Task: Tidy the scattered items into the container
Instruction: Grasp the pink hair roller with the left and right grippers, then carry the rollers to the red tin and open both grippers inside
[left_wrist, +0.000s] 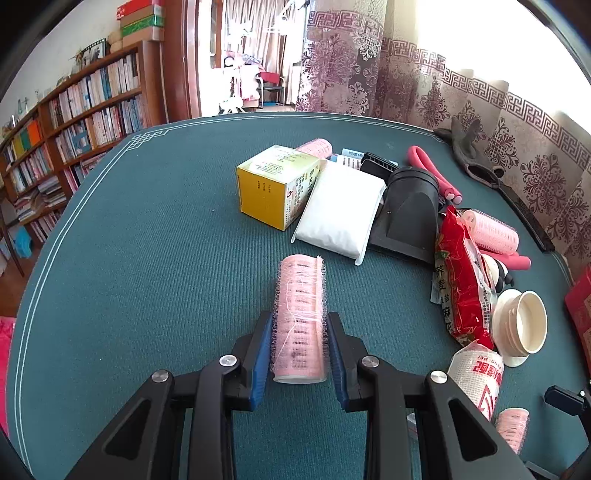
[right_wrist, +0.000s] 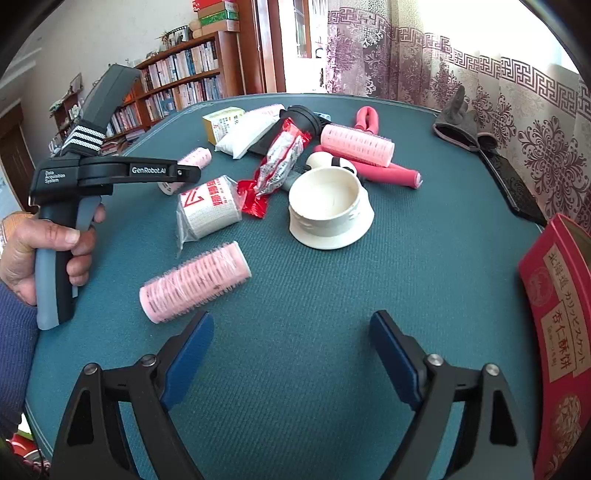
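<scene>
Left wrist view. The left gripper (left_wrist: 300, 332) has its jaws pinched on a pink hair roller (left_wrist: 300, 317), which runs lengthwise between the blue pads (left_wrist: 261, 354) above the green surface (left_wrist: 147, 258). Beyond the roller: a yellow box (left_wrist: 275, 184), with a white pouch (left_wrist: 341, 210) leaning against it and a black funnel-shaped piece (left_wrist: 410, 210) beside the pouch. To the right of the roller: a red snack bag (left_wrist: 461, 280), a white cup-shaped holder (left_wrist: 522, 325) and a wrapped bandage roll (left_wrist: 476, 373). A corner of a red box (left_wrist: 580, 310) shows at the right edge.

Right wrist view. The right gripper (right_wrist: 291, 354) has its jaws spread wide, nothing between them, over bare surface (right_wrist: 295, 295). A second hair roller (right_wrist: 194, 282) lies on its side just beyond the left jaw. Past that roller: the bandage roll (right_wrist: 207, 206), the snack bag (right_wrist: 277, 158) and the holder (right_wrist: 327, 206). A third roller (right_wrist: 356, 144) lies across pink foam rods (right_wrist: 388, 170) beyond the holder. The red box (right_wrist: 557, 317) stands at the right edge, well apart from the second roller. A hand (right_wrist: 40, 251) grips the left gripper's handle (right_wrist: 59, 273) at the left edge.
</scene>
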